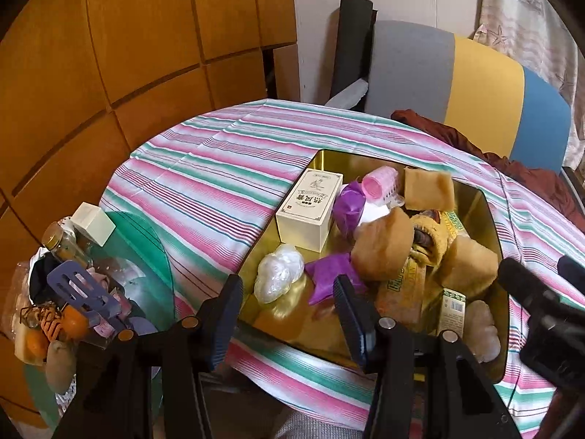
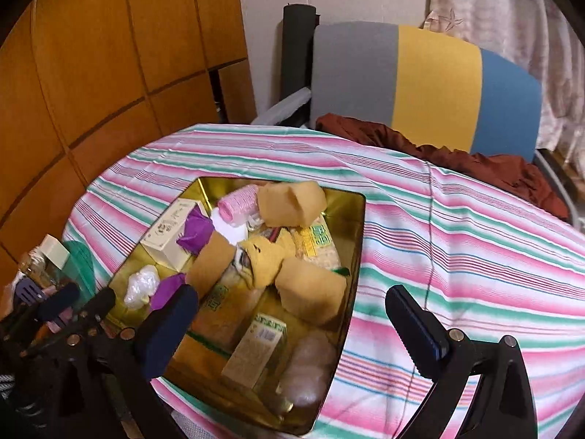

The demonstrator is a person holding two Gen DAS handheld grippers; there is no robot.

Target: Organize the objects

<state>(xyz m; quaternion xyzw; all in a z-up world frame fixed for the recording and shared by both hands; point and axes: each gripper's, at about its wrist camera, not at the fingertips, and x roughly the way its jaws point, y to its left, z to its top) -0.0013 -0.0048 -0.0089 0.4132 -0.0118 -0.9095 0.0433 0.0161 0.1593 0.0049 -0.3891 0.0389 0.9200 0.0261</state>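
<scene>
Plainly | cream box (image 1: 310,210) label: Chinese characters | barcode carton (image 2: 256,351)

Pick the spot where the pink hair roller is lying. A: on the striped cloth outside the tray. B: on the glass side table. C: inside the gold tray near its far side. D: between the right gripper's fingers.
C: the pink hair roller lies inside the gold tray, near the far wall.
</scene>
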